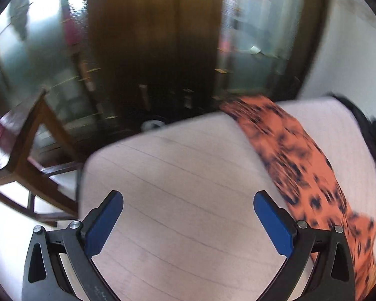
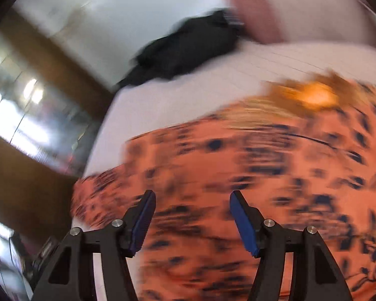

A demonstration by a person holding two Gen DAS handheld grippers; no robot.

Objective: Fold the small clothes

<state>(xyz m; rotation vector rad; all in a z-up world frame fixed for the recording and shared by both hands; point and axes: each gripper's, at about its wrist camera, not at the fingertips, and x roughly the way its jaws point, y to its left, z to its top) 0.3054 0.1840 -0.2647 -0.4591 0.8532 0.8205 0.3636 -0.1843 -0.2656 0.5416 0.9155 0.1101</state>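
Chair (image 1: 25,155): wooden, off the left edge of the counter, on the floor.
Counter (image 1: 188,175): pale, lined surface; bare where the left tool hangs.
Left tool (image 1: 188,208): spread wide, nothing between the blue pads, above bare counter just left of the cloth.
Cloth (image 1: 300,163): orange with dark spots, a small garment lying flat on the right part of the counter; one end hangs over the far edge.
Right tool (image 2: 193,205): released, pads apart, empty, directly over the cloth (image 2: 238,175); whether it touches the fabric cannot be told through the blur.
Black garment (image 2: 188,50): bunched at the far corner, well apart from the orange one.
Handling: judged light, thin and limp; will sag and slide on the smooth counter, and will not keep a crease unless laid down flat.
Hold: pinch an edge or corner, one tool at each, so the fabric lifts taut.
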